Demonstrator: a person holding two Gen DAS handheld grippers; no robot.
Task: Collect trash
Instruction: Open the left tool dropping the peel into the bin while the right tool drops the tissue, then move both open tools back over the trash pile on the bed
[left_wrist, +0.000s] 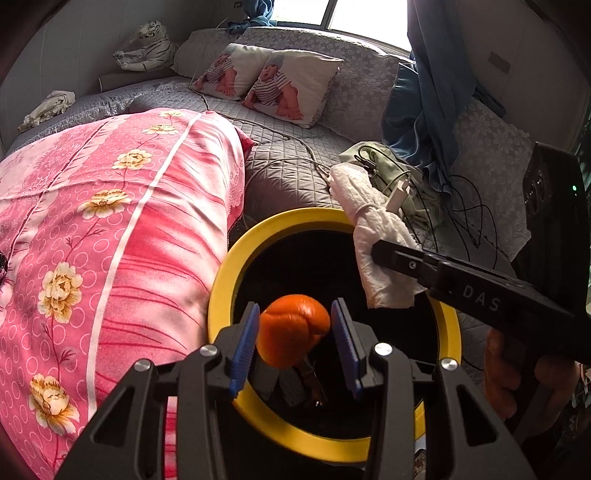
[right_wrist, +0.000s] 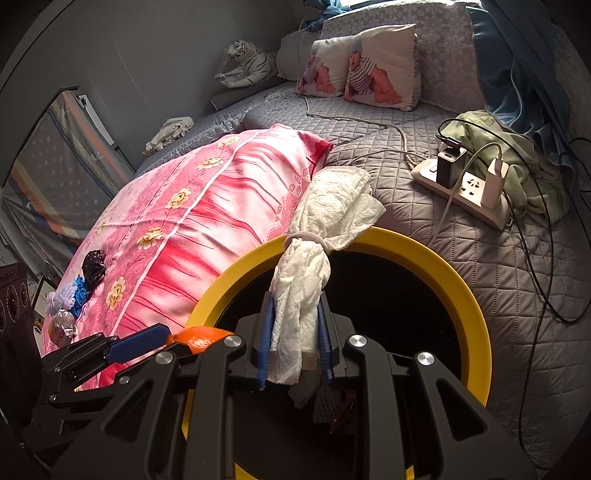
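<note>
Daylight from a window (left_wrist: 354, 14) with blue curtains (left_wrist: 432, 92) falls across a bed (right_wrist: 461, 258) in grey quilted cover, bearing a pink floral quilt (left_wrist: 110, 240), two printed pillows (left_wrist: 273, 83) and a toy tiger (left_wrist: 146, 48) against the grey wall (right_wrist: 147, 55).
</note>
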